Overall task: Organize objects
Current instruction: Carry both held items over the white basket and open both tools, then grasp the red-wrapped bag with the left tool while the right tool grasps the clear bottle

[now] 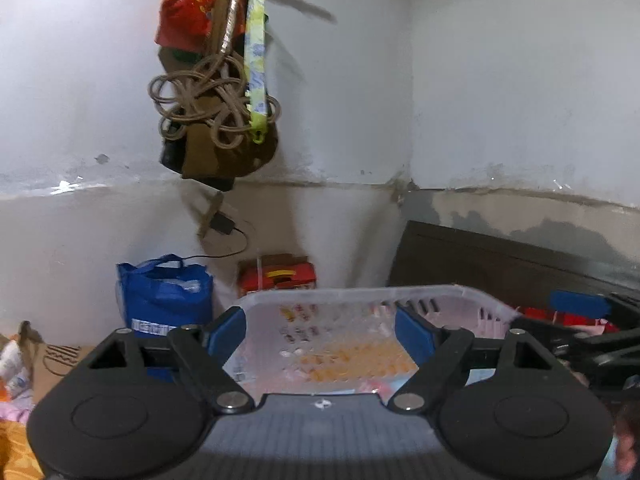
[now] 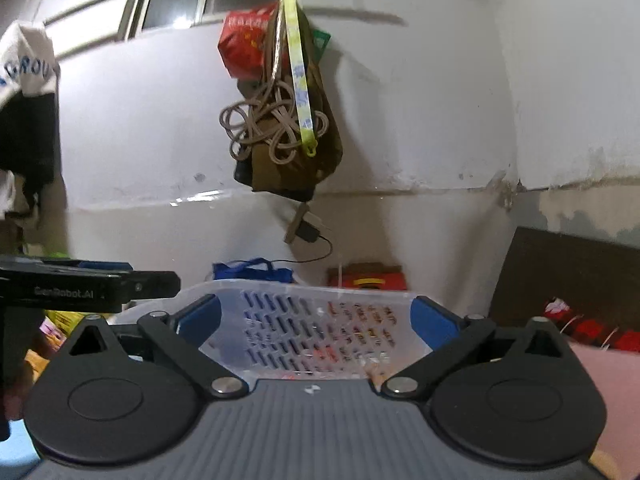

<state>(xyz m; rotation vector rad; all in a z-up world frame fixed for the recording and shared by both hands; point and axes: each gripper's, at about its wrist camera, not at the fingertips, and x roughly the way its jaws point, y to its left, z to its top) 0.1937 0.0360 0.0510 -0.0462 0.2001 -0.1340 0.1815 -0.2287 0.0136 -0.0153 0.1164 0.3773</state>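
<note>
Both the left claw (image 1: 320,330) and the right claw (image 2: 318,322) stand wide open and empty, the translucent slotted basket (image 2: 304,320) lying just ahead between their fingers, so before closing, seat each on the near rim squarely.

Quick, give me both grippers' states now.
Left gripper: open, holding nothing; the clear basket lies ahead.
Right gripper: open, holding nothing.

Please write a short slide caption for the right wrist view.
Open right tool faces a clear slotted plastic basket; cords and bags hang on the wall.
</note>
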